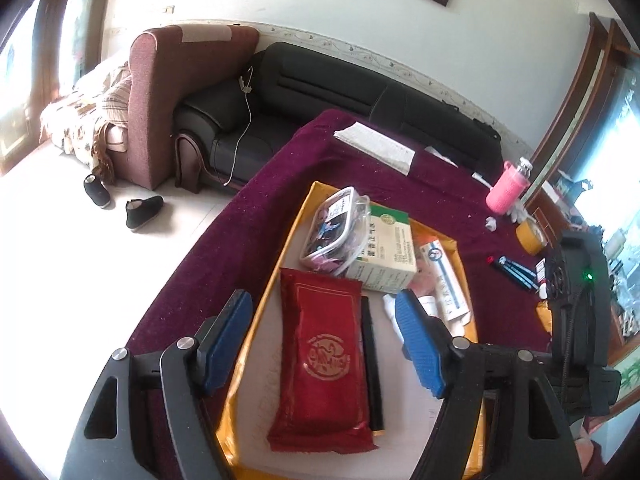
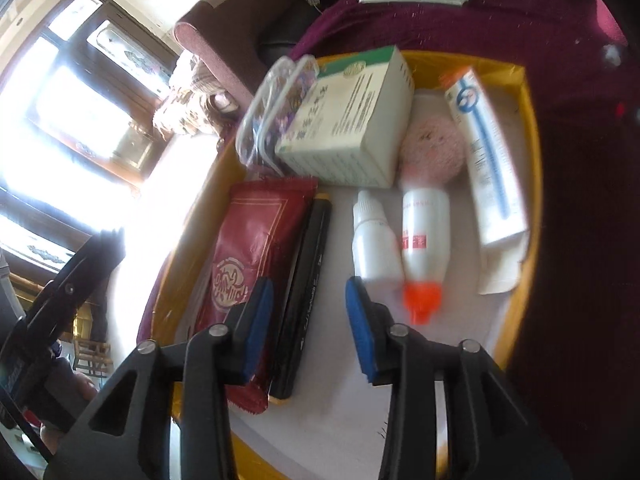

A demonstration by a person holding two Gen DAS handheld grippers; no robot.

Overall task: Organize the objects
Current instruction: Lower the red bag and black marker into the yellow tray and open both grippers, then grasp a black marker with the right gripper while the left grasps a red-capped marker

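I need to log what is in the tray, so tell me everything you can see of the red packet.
The red packet is a flat, oblong foil-looking pouch, dark red and glossy, with crimped, serrated ends. A thin gold rectangular border and a round gold emblem with characters are printed on its face. It looks sealed and slightly creased, lying flat on the pale floor of the yellow tray, near its left wall. A black marker lies lengthwise against its right edge. Beyond its far end sits a clear zip pouch. Neither tool touches it.

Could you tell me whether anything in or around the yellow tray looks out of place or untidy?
Mostly tidy. In the yellow tray, the transparent pouch leans tilted against the green-and-white box rather than lying flat. Out on the purple cloth, pens and a tape roll lie loose.
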